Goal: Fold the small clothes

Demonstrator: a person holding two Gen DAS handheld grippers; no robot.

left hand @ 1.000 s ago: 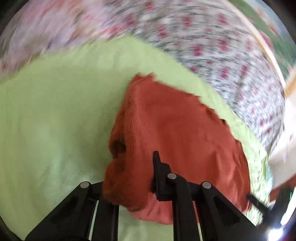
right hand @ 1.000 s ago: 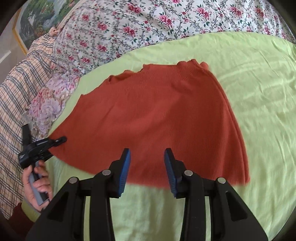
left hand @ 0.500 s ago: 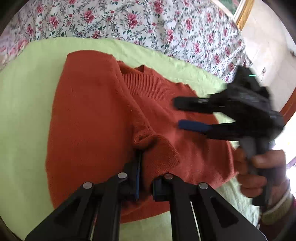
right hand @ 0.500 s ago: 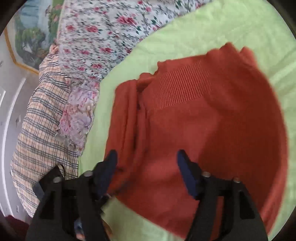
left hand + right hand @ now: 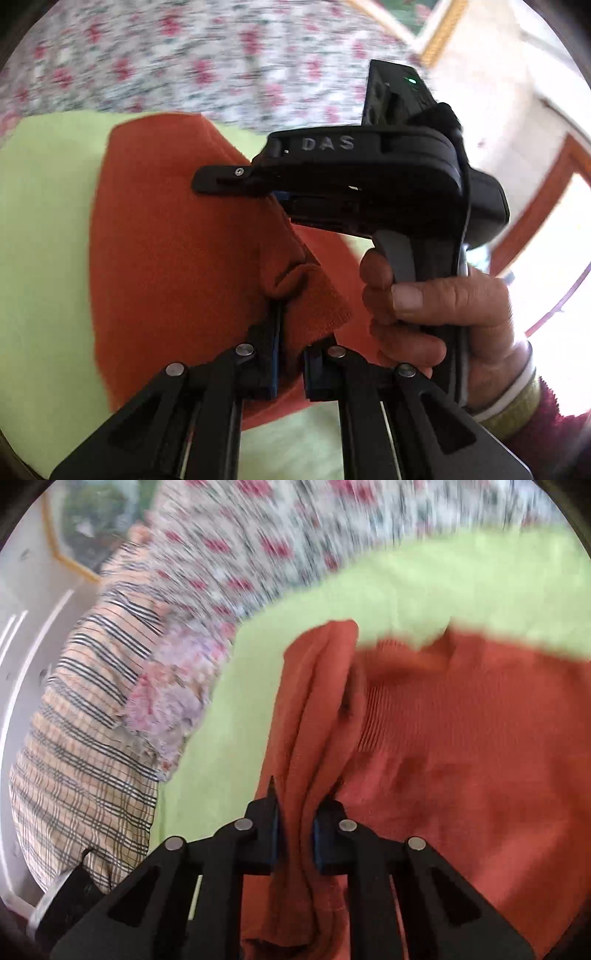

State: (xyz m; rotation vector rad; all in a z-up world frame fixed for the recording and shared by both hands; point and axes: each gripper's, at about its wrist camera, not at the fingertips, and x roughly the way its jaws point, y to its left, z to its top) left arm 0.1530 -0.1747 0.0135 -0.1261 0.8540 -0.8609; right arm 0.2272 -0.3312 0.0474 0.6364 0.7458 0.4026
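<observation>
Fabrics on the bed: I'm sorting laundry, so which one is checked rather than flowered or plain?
The beige plaid cloth at the far left, beside the floral bedspread and green sheet.

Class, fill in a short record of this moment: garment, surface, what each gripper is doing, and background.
garment: rust-red knit, partly folded over itself
surface: green sheet
left gripper: shut on a bunched edge of the knit
right gripper: jaws have just been closing; shut on a gathered fold of the knit
background: floral bedding, plaid cloth
</observation>
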